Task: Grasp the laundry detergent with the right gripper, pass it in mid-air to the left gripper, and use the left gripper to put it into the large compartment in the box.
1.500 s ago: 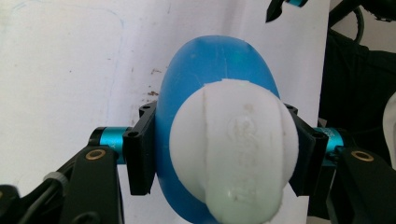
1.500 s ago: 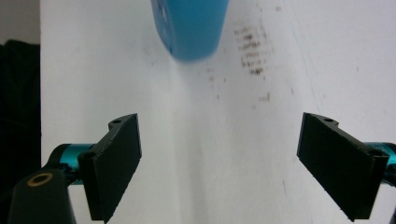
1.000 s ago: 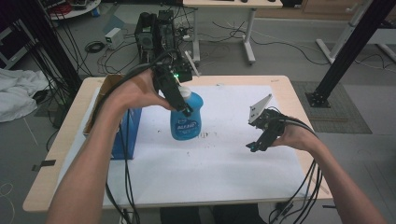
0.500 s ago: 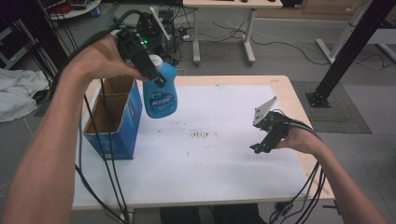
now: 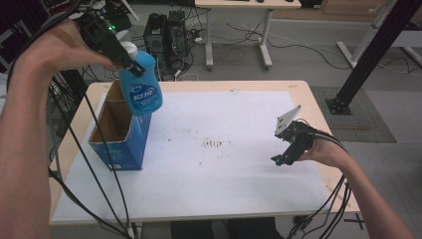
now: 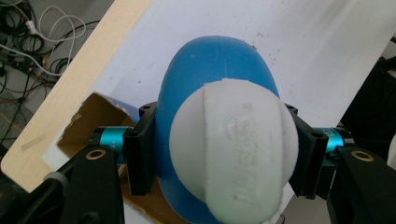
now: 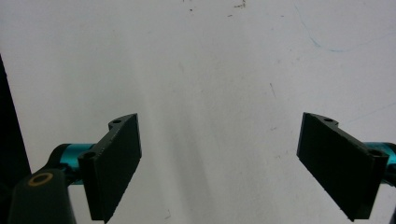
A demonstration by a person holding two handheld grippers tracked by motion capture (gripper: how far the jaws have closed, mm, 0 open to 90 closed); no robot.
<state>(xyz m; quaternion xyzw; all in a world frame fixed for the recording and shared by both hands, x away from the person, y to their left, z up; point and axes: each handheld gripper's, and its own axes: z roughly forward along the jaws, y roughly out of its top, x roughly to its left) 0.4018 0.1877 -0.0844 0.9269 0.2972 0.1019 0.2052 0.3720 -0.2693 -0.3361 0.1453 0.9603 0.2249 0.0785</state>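
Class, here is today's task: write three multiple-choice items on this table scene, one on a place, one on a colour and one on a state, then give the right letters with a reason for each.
1. Where is the blue plastic bottle with the white cap?
A. Lying on the white table cover
B. Held in the air above the open blue cardboard box
C. On the floor

2. What colour is the bottle's cap?
A. Red
B. Black
C. White

3. How do the right hand-held gripper's jaws stand?
A. Wide apart with nothing between them
B. Clamped on the bottle
C. Clamped on the box

Answers:
1 B, the left hand-held gripper clamps the bottle over the box's open top.
2 C, the left gripper view shows a white cap on the blue body.
3 A, the right gripper view shows bare white table cover between the jaws.
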